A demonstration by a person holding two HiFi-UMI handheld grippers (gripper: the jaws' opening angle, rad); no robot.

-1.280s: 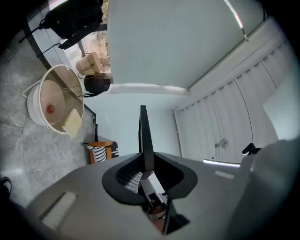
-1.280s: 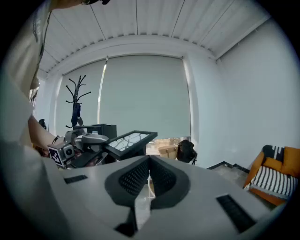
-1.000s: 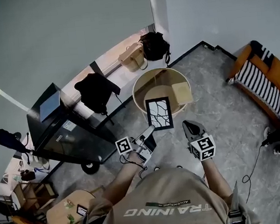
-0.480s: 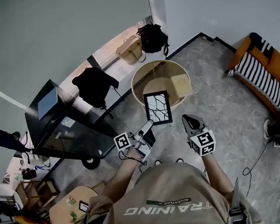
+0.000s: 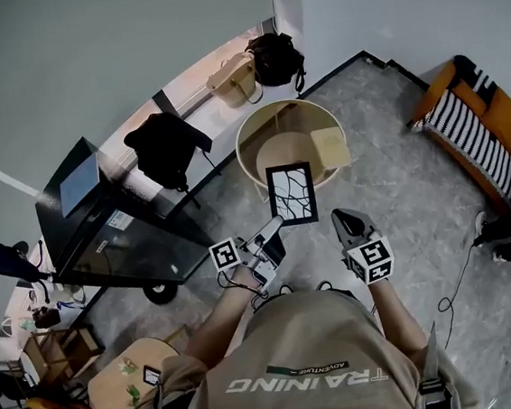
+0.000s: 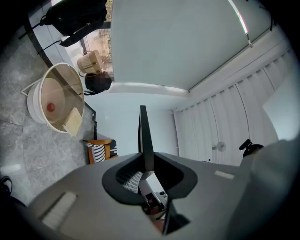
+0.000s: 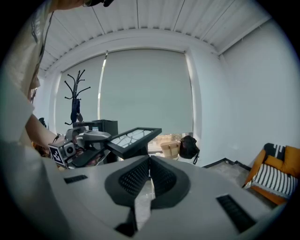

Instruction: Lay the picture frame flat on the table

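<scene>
Shirt [image 5: 300, 371] reading TRAINING, left hand-held gripper [image 5: 277, 225] holding picture frame [image 5: 292, 193], right hand-held gripper [image 5: 338, 217] closed

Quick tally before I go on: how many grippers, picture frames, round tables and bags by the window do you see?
Grippers: 2 (left gripper, right gripper)
Picture frames: 1 (picture frame, held in the left gripper's jaws)
Round tables: 1 (round table)
Bags by the window: 2 (beige bag, black bag)
Total: 6
</scene>
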